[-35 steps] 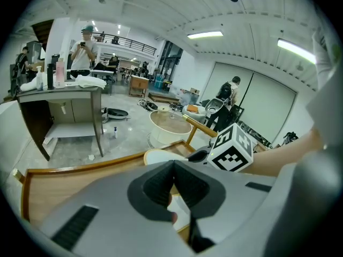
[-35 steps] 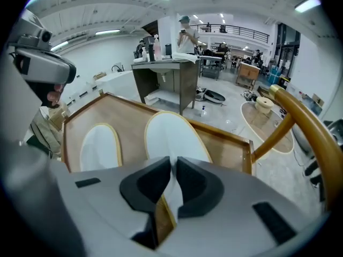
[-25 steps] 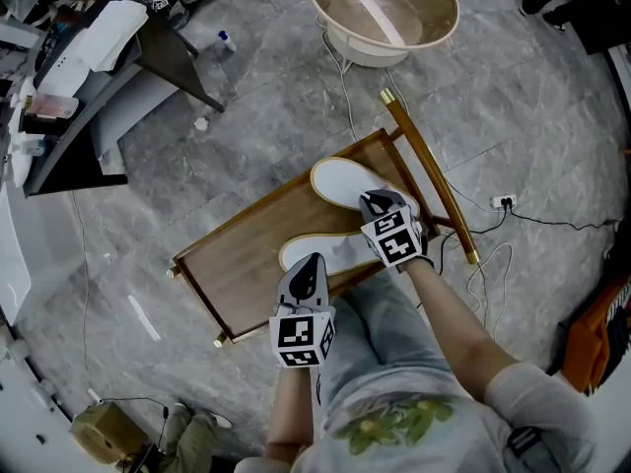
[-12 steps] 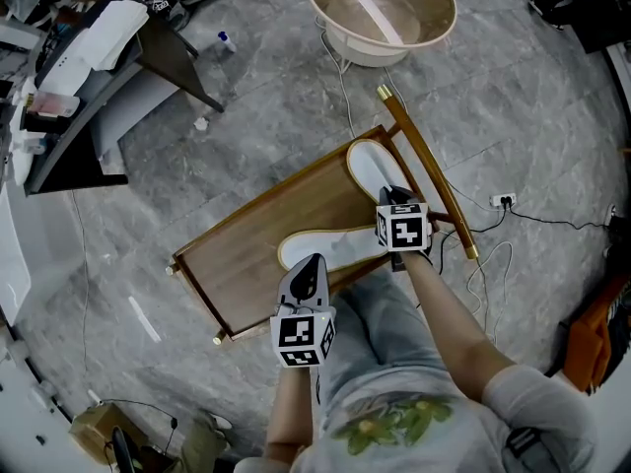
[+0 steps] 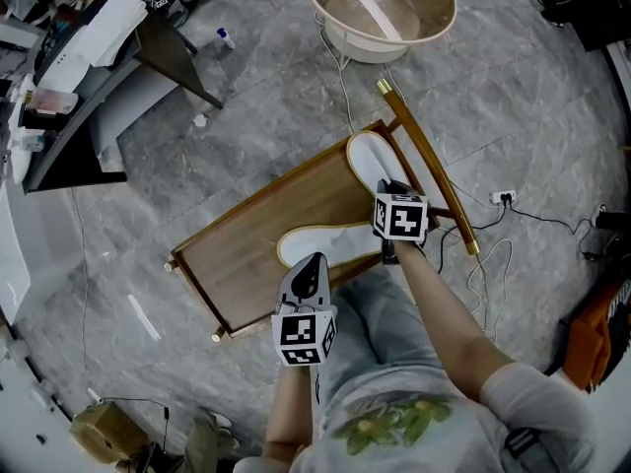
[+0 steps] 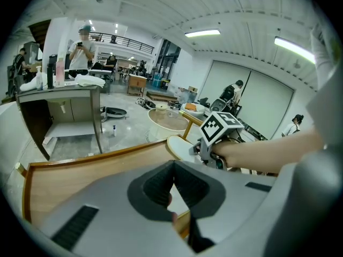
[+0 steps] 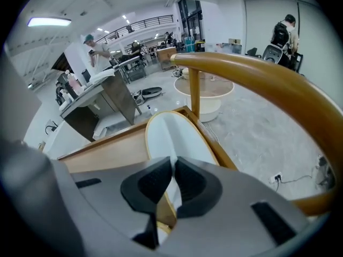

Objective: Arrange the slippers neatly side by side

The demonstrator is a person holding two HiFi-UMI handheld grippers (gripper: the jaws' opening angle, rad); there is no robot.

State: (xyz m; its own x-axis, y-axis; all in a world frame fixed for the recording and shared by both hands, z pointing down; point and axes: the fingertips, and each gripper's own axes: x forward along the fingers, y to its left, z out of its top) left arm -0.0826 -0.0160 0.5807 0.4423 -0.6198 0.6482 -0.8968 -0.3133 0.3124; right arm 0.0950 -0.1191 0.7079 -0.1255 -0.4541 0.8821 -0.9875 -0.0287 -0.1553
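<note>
Grip on both sides is tight. The right gripper (image 5: pixel 388 189) has its jaws closed narrow on the near end of a flat white slipper with a tan rim (image 5: pixel 370 158). In the right gripper view the dark pads (image 7: pixel 155 183) pinch that rim, and the white sole (image 7: pixel 171 135) runs straight away from them. This far slipper lies across the right end of a long brown wooden tray with a raised rim (image 5: pixel 246 254), just beside a curved golden wooden handle bar (image 5: pixel 424 161).

The left gripper (image 5: pixel 312 262) is closed too. In its own view the jaws meet at their tips, with a thin strip of white and tan caught between them (the rest is hidden under the gripper body). It sits on the near edge of the second white tan-rimmed slipper (image 5: pixel 335 241), which lies lengthwise along the tray's near long side.

The two slippers stand roughly at a right angle, not side by side. Whether they touch is hidden behind the right gripper.

The tray rests on a grey marbled floor (image 5: pixel 246 116), and a round cream basin (image 5: pixel 380 8) stands well beyond it.
</note>
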